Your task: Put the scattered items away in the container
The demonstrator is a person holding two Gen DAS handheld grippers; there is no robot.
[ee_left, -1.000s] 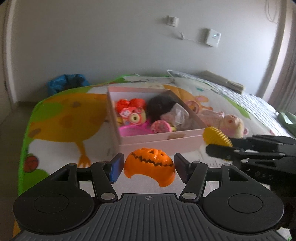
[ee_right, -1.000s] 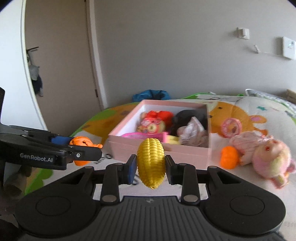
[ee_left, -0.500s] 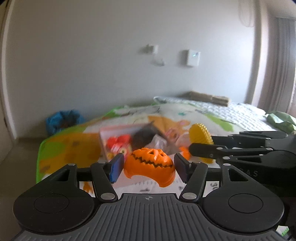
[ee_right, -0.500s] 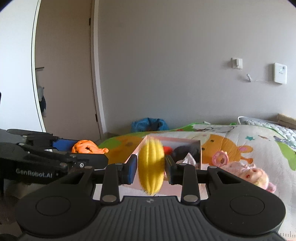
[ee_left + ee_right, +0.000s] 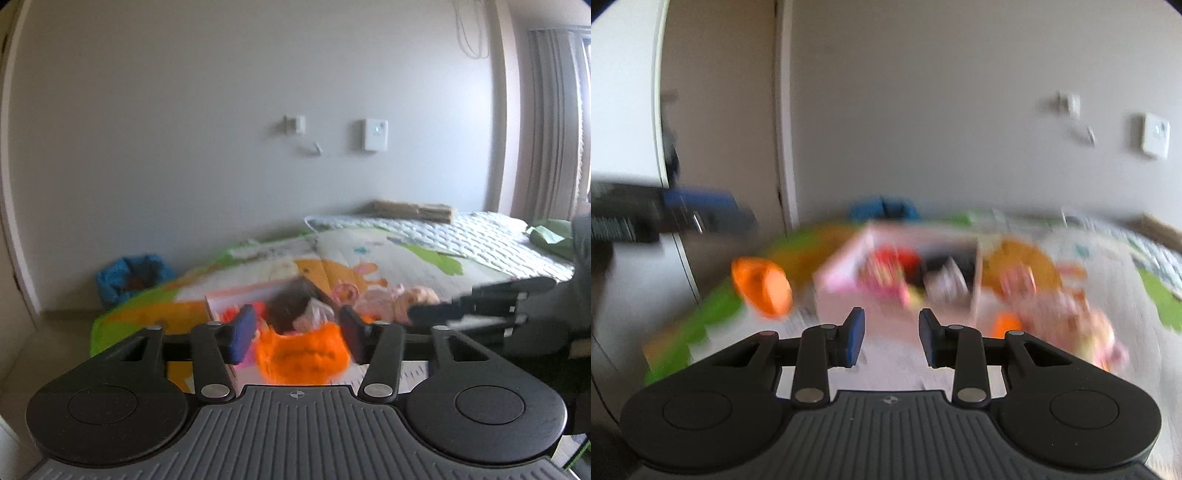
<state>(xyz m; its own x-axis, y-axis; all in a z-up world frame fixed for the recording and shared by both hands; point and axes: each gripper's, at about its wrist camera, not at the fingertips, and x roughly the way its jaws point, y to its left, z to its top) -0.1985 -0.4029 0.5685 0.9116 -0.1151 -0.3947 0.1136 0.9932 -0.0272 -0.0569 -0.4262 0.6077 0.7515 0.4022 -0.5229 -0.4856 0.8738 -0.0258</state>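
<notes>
Left wrist view: The pink box point(image 5: 258, 295) sits on the bed point(image 5: 406, 258), on a cartoon-print blanket. It holds red toys point(image 5: 231, 314), a dark fuzzy item point(image 5: 288, 310) and a pale crumpled item point(image 5: 314, 317); details are blurred. The left gripper point(image 5: 297, 334) is spread wide, with nothing clamped. The orange pumpkin point(image 5: 303, 354), motion-blurred, sits below and between the pads without touching either. A doll point(image 5: 399, 301) lies on the blanket just right of the box. The right gripper point(image 5: 436, 314) enters from the right edge.

Right wrist view: The frame is heavily blurred. The box point(image 5: 894, 280) stands ahead of the right gripper point(image 5: 892, 336), whose jaws are apart with nothing between them. Red, pink and dark contents show inside the box. The pumpkin point(image 5: 762, 286) appears left of the box, below the left gripper point(image 5: 701, 216) and clear of it. An orange ball point(image 5: 1006, 323) and the doll point(image 5: 1082, 325) lie right of the box.
</notes>
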